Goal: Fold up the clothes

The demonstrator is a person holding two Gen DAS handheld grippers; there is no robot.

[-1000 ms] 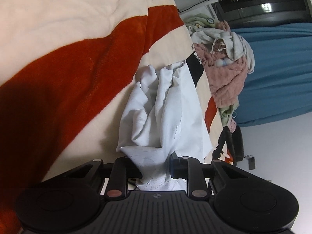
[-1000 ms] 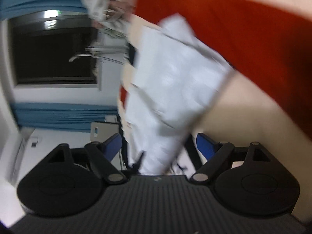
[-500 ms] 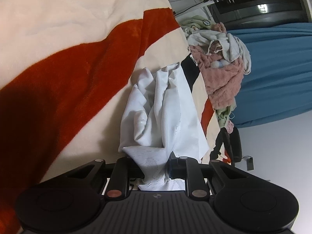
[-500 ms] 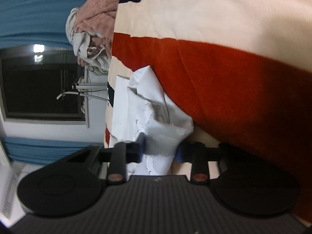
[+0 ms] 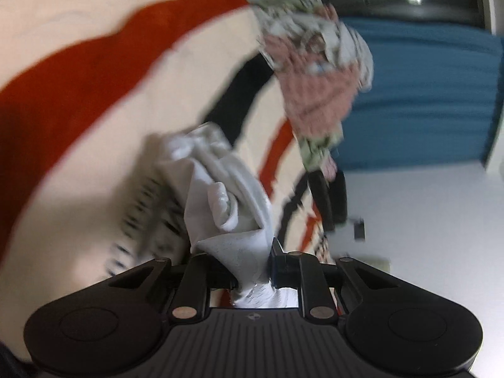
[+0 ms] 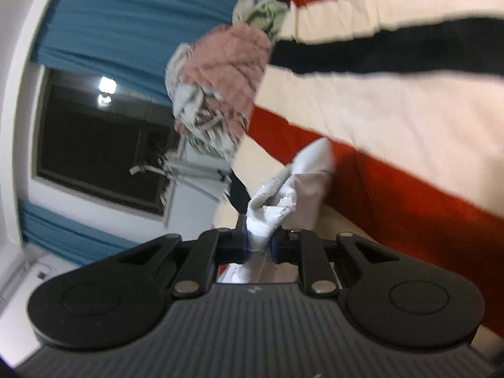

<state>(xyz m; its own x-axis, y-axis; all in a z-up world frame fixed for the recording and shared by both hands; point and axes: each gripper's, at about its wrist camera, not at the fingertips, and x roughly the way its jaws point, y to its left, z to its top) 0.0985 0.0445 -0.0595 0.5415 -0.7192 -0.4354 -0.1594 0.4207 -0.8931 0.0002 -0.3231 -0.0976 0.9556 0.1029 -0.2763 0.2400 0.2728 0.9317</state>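
Since the earlier frames, you lifted the white garment off the striped blanket; before, it lay spread and crumpled there, and now it hung bunched from both grippers, with both views blurred. Your right gripper, wide apart around the cloth 1 second back, had just been closing, and its jaws were clenched on a fold of the garment. Your left gripper stayed clamped on another bunched part of it.

Only the left view showed a dark-patterned edge of cloth beside the white bundle, too blurred to identify, and a black strap or bag hanging at the blanket's edge. Only the right view showed a dark window with 2 reflected lights and a pale metal frame before it.

The blanket had cream, red and black bands. A pile of clothes, pink on top, sat at its far edge against a blue curtain, with white wall beside.
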